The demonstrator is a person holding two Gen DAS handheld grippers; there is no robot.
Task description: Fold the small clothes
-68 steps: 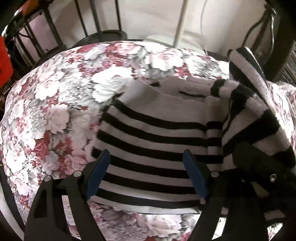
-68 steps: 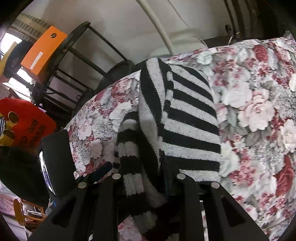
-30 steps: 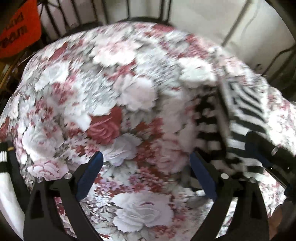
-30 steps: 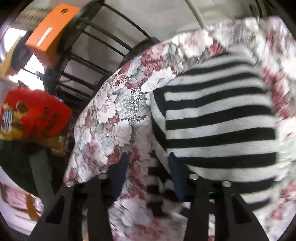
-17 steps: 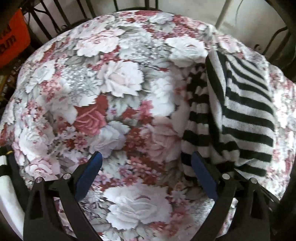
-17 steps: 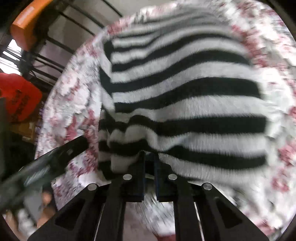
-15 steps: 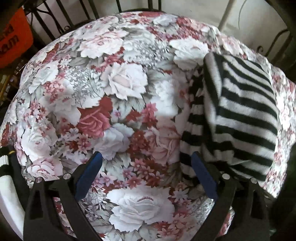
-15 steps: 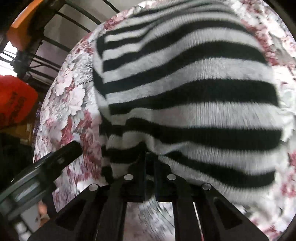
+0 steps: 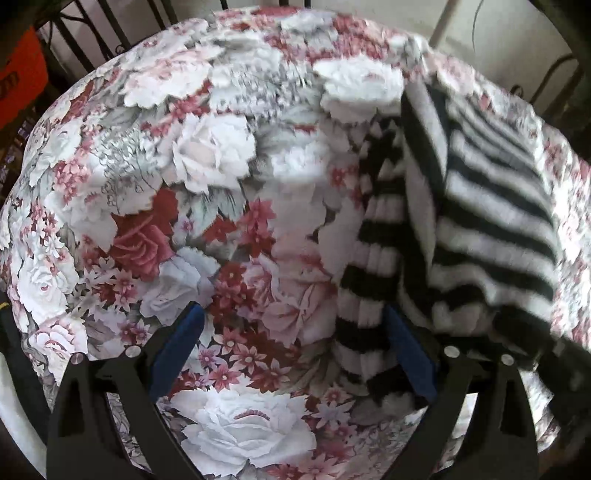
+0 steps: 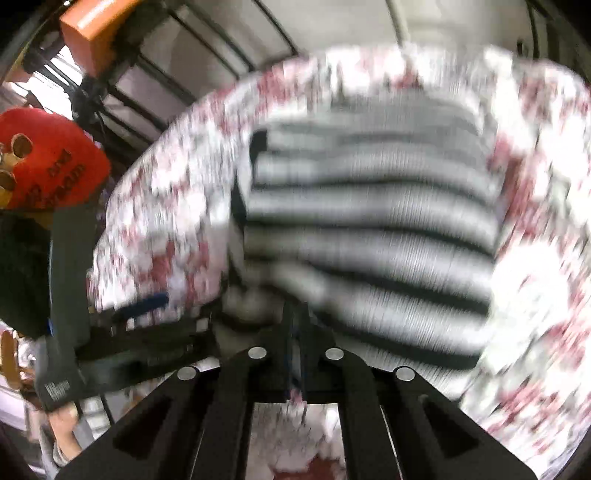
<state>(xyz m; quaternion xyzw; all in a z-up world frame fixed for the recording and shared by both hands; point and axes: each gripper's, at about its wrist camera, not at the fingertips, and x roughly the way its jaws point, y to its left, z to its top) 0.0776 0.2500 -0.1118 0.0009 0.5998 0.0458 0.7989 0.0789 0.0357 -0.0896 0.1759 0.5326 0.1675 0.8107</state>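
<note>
A small black-and-white striped knit garment (image 9: 480,229) lies folded on the floral tablecloth (image 9: 207,155), right of centre in the left wrist view. My left gripper (image 9: 291,339) is open, low over bare cloth, and its right pad (image 9: 406,354) is beside the garment's striped sleeve. The right wrist view is blurred by motion. There my right gripper (image 10: 295,325) is shut, its jaws pinching the near edge of the striped garment (image 10: 369,229), which fills the middle of that view.
The tablecloth covers a round table whose edge (image 10: 122,221) curves off at the left. Behind it stand a black metal rack (image 10: 155,85), an orange box (image 10: 96,18) and a red bag (image 10: 48,166). A hand (image 10: 62,417) holds the left tool.
My right gripper has shut on the garment's near edge and drawn back from it. The left gripper has sunk closer to the cloth, and the garment now reaches its right finger.
</note>
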